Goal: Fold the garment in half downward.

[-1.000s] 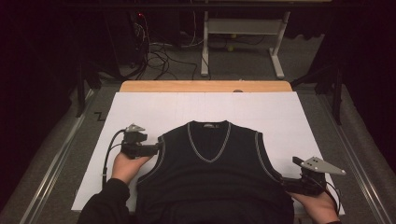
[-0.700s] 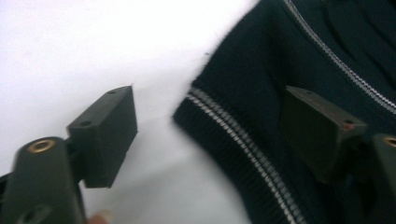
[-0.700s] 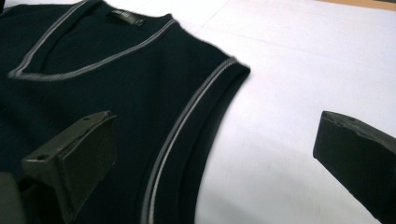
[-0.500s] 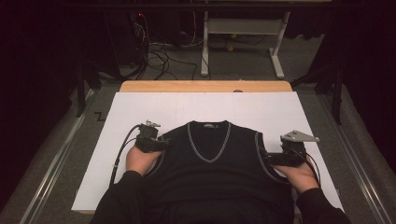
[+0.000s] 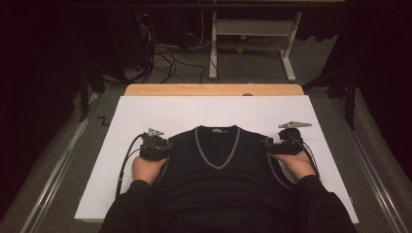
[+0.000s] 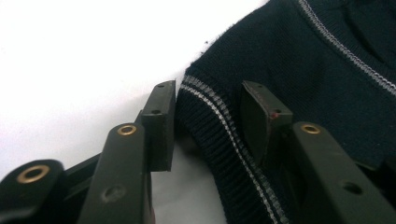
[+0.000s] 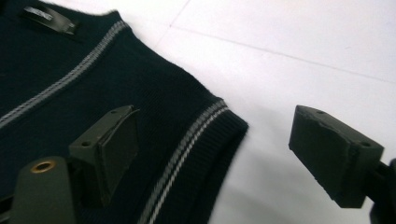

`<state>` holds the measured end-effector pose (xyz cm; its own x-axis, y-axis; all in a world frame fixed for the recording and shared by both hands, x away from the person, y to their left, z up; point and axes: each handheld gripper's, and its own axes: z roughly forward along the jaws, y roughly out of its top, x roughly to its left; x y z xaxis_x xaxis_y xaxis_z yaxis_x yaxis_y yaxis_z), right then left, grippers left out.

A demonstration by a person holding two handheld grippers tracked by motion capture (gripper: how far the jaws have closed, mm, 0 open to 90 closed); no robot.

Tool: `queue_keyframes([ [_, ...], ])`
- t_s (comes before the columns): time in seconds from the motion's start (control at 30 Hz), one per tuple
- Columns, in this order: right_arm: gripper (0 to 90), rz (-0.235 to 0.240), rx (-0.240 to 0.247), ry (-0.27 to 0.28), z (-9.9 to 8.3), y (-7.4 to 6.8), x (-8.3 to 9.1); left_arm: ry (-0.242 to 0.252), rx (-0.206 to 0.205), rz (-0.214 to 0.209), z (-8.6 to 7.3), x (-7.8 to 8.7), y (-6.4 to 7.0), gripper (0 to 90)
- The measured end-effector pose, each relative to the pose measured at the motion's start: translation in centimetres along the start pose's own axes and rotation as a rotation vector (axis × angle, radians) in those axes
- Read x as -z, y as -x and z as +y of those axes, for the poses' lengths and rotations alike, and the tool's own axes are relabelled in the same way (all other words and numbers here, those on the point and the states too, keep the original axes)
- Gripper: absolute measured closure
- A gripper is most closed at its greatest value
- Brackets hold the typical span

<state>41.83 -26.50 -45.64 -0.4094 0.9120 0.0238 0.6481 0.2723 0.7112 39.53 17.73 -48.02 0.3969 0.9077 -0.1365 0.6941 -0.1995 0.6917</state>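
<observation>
Your dark sleeveless vest (image 5: 217, 165) lies flat on the white sheet (image 5: 145, 111), neckline away from you, long axis running from you toward the far edge. Left gripper (image 5: 167, 144) sits at the left shoulder: jaws partly open, straddling the striped armhole rib (image 6: 210, 112), gripping nothing. Right gripper (image 5: 267, 143) sits at the right shoulder: jaws wide, one over the knit, one over bare sheet, rib (image 7: 196, 135) between. Each hand equally near its shoulder

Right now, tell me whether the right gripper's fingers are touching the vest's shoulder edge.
Cannot tell. In the right gripper view the fingers stand wide open around the vest shoulder edge; one finger overlaps the knit, with no plain contact or gap.
</observation>
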Motion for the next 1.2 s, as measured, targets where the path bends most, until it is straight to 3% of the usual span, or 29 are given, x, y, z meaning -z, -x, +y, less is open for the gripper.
queue_keyframes([
  [0.2,21.9,-0.013,0.0,-0.043,0.3,-0.3,-1.6,0.004,-0.001,-0.015,-0.1,0.0,-0.1,61.4],
  [0.3,25.8,-0.032,0.024,-0.042,0.3,-0.7,-1.9,0.006,-0.004,-0.02,-0.1,0.0,0.0,63.4],
  [0.47,41.0,-0.02,0.034,-0.036,0.3,-0.9,-1.7,0.005,-0.006,-0.024,-0.1,0.0,0.0,64.9],
  [0.5,47.4,-0.02,0.029,-0.031,0.2,-0.8,-1.6,0.005,-0.006,-0.025,-0.1,0.0,0.0,65.7],
  [0.67,56.4,-0.024,0.014,-0.016,-0.1,-0.6,-1.4,0.005,-0.012,-0.024,-0.1,0.1,0.1,67.2],
  [0.87,75.4,-0.003,0.023,-0.022,-0.1,-1.0,-1.2,0.002,0.004,-0.044,0.0,0.1,-0.1,69.8],
  [1.03,78.2,0.02,0.026,-0.034,0.2,-0.8,-1.2,-0.007,0.065,-0.086,0.4,0.1,-0.8,71.4],
  [1.2,78.5,-0.001,0.025,0.003,0.6,-0.5,-0.5,0.031,0.043,-0.069,1.6,1.1,-0.8,71.5],
])
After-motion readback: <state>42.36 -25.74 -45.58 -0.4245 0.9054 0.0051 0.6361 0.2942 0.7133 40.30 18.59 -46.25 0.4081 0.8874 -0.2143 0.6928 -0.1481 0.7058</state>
